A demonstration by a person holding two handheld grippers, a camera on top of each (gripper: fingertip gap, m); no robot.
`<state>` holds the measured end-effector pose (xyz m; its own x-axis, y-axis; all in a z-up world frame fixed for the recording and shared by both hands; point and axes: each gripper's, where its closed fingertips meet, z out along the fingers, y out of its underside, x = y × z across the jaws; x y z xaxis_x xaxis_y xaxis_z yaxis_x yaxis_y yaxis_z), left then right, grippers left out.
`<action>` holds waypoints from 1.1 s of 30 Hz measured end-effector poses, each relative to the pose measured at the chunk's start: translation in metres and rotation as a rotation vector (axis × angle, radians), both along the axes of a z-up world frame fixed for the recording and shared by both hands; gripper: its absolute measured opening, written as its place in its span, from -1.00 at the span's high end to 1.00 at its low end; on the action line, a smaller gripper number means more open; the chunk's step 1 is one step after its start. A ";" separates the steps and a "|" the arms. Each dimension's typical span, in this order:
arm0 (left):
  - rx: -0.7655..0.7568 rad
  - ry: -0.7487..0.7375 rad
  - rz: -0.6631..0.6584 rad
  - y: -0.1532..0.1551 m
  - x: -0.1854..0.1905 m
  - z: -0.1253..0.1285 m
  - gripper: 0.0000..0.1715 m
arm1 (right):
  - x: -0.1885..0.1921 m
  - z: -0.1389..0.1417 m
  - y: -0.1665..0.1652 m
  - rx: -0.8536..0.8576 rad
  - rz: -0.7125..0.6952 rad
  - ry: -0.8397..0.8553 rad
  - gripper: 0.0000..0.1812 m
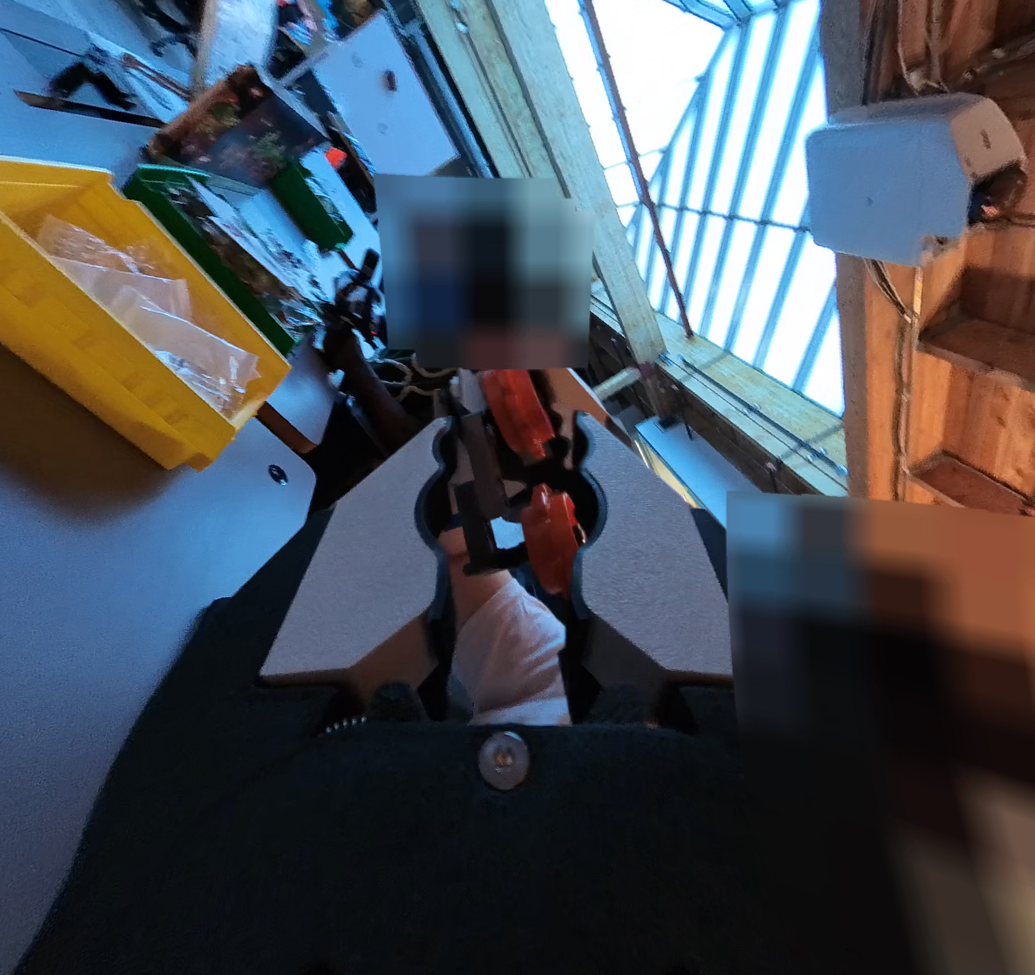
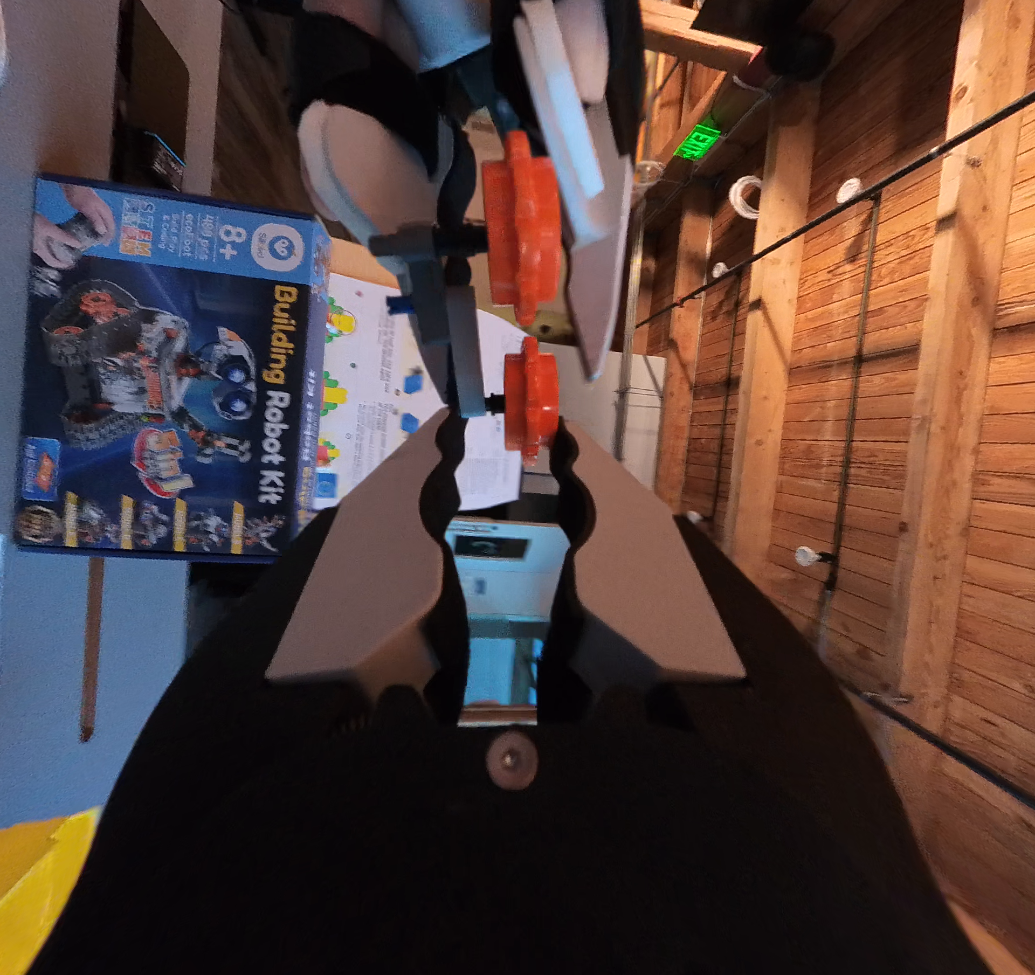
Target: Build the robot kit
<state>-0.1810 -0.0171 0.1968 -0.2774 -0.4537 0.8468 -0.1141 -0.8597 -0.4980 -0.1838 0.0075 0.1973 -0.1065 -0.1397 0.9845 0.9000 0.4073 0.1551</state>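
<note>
A toy assembly of grey beams (image 1: 481, 500) and two orange gears (image 1: 518, 416) sits between my left gripper's (image 1: 511, 422) grey fingers, which are shut on it. In the right wrist view the same assembly (image 2: 448, 321) hangs in the air, with one left-gripper finger (image 2: 593, 254) flat against the upper orange gear (image 2: 521, 226). My right gripper (image 2: 504, 424) has its jaws apart. Its fingertips flank the lower orange gear (image 2: 532, 394) and the beam end, and I cannot see firm contact.
A yellow bin (image 1: 112, 343) with clear plastic bags and a green tray (image 1: 224, 254) stand on the white table (image 1: 112, 584). A blue kit box (image 2: 162, 371) and an instruction sheet (image 2: 381, 377) lie behind the assembly. A wooden plank wall (image 2: 840, 388) is on the right, and a person's white sleeve (image 1: 504, 657) shows behind it.
</note>
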 end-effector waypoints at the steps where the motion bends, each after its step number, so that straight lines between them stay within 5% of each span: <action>1: 0.014 -0.015 -0.037 -0.003 -0.003 0.001 0.51 | 0.000 -0.002 -0.001 -0.025 0.015 0.019 0.66; 6: 0.436 -0.031 0.102 0.005 -0.032 0.022 0.29 | 0.015 -0.022 0.009 -0.113 -0.092 -0.047 0.65; 10: 1.007 0.126 0.229 -0.019 -0.035 0.019 0.10 | 0.020 -0.020 0.012 -0.235 -0.117 0.016 0.65; 13: 1.474 0.331 0.447 -0.015 -0.032 0.011 0.18 | 0.013 -0.007 0.006 -0.297 -0.066 0.082 0.64; 15: 1.587 0.380 0.608 -0.006 -0.034 0.018 0.33 | 0.004 0.006 -0.004 -0.302 -0.011 0.127 0.64; 19: 1.214 0.336 0.640 -0.001 -0.046 0.015 0.16 | -0.002 0.029 -0.020 -0.211 0.017 0.139 0.64; 23: 0.752 -0.072 0.456 -0.018 -0.049 0.012 0.16 | -0.015 0.035 -0.042 -0.210 0.101 0.155 0.64; 27: 0.611 -0.271 0.276 -0.033 -0.040 0.008 0.21 | -0.033 0.036 -0.061 -0.245 0.195 0.176 0.64; 30: 0.522 -0.461 0.217 -0.045 -0.050 0.028 0.65 | -0.040 0.032 -0.064 -0.260 0.222 0.190 0.64; 33: 0.563 -0.429 0.269 -0.041 -0.047 0.020 0.69 | -0.038 0.029 -0.060 -0.243 0.218 0.259 0.64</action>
